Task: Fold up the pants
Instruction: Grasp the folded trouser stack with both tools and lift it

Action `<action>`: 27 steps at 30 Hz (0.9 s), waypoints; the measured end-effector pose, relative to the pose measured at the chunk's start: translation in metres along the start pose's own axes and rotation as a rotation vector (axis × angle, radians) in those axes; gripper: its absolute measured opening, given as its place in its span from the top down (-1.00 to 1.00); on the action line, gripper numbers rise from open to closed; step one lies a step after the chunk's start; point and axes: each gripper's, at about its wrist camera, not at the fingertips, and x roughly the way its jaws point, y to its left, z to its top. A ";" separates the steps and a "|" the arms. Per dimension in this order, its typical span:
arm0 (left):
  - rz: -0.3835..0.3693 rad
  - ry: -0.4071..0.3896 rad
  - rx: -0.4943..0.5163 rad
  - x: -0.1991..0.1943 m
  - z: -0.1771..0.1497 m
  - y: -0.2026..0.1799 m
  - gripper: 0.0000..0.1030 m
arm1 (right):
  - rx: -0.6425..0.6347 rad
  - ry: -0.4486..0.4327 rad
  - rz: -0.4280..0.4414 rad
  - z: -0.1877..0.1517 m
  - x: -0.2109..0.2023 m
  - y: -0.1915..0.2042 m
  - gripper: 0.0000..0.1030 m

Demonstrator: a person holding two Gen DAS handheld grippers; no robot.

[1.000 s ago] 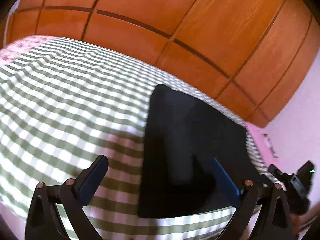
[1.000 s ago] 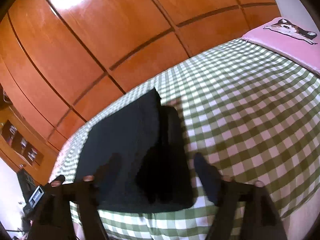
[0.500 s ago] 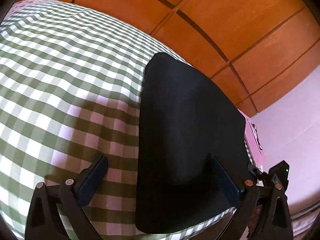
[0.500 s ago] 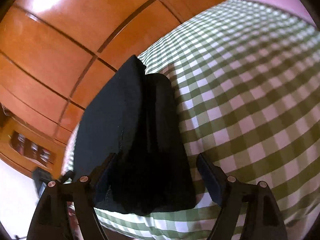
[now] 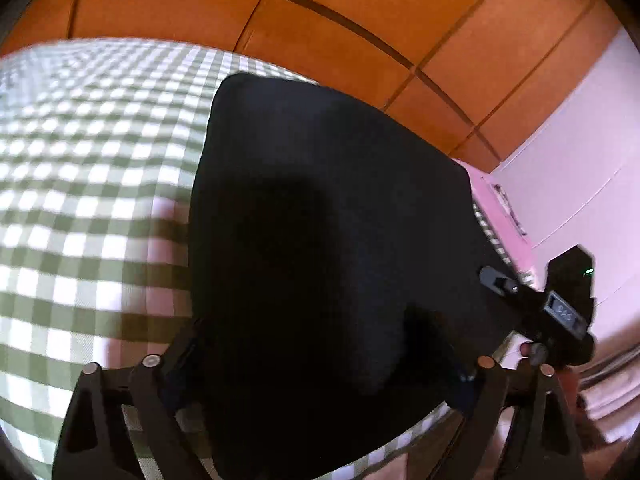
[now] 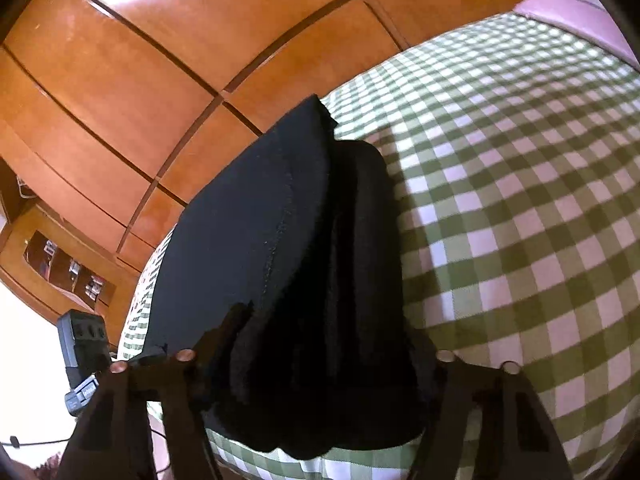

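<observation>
Black folded pants [image 5: 328, 200] lie on a green-and-white checked bed cover [image 5: 80, 200]. My left gripper [image 5: 320, 360] straddles their near end. Its jaws are closing, with the left finger at the cloth's left edge and the right finger over the fabric, not visibly pressing. In the right wrist view the pants [image 6: 248, 240] show a stitched seam and stacked layers. My right gripper [image 6: 324, 352] is closing on the thick near end, and the cloth bunches between its dark fingers. Each gripper also shows in the other's view: the right gripper [image 5: 560, 312] and the left gripper [image 6: 82, 344].
Orange wooden wardrobe doors [image 5: 320, 8] stand behind the bed. A pink pillow [image 6: 580, 12] lies at the far right of the checked cover [image 6: 520, 200]. A pale wall [image 5: 580, 160] and a wooden shelf [image 6: 68, 268] flank the bed. The bed's near edge runs just under the grippers.
Both grippers have dropped and moved in over the pants' near end. Both pairs of jaws have narrowed, and the cloth now bunches between the right gripper's fingers.
</observation>
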 end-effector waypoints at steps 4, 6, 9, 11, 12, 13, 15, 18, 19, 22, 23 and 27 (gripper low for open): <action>0.033 -0.071 0.042 -0.011 0.005 -0.015 -0.34 | -0.112 -0.038 -0.045 0.002 -0.006 0.015 -0.09; 0.054 -0.103 0.086 -0.017 0.009 -0.023 -0.25 | -0.158 -0.060 -0.067 0.005 -0.010 0.023 -0.06; 0.095 -0.169 0.170 -0.024 0.016 -0.039 -0.20 | -0.209 -0.096 -0.078 0.013 -0.014 0.034 -0.03; 0.106 -0.214 0.195 -0.027 0.025 -0.045 -0.20 | -0.227 -0.119 -0.062 0.022 -0.015 0.040 -0.02; 0.106 -0.233 0.197 -0.027 0.031 -0.047 -0.20 | -0.231 -0.125 -0.057 0.026 -0.015 0.042 -0.02; 0.105 -0.241 0.197 -0.026 0.035 -0.047 -0.20 | -0.238 -0.132 -0.053 0.032 -0.014 0.043 -0.02; 0.105 -0.258 0.199 -0.020 0.051 -0.047 -0.20 | -0.253 -0.144 -0.048 0.045 -0.010 0.045 -0.02; 0.116 -0.267 0.218 -0.007 0.072 -0.046 -0.20 | -0.286 -0.162 -0.053 0.068 0.000 0.046 -0.02; 0.117 -0.271 0.224 -0.005 0.077 -0.047 -0.20 | -0.297 -0.169 -0.056 0.077 0.003 0.047 -0.02; 0.121 -0.288 0.241 0.010 0.107 -0.049 -0.20 | -0.333 -0.199 -0.063 0.108 0.016 0.045 -0.02; 0.123 -0.293 0.246 0.017 0.119 -0.048 -0.20 | -0.342 -0.210 -0.062 0.120 0.022 0.043 -0.02; 0.144 -0.305 0.286 0.043 0.160 -0.046 -0.20 | -0.340 -0.233 -0.059 0.168 0.049 0.032 -0.02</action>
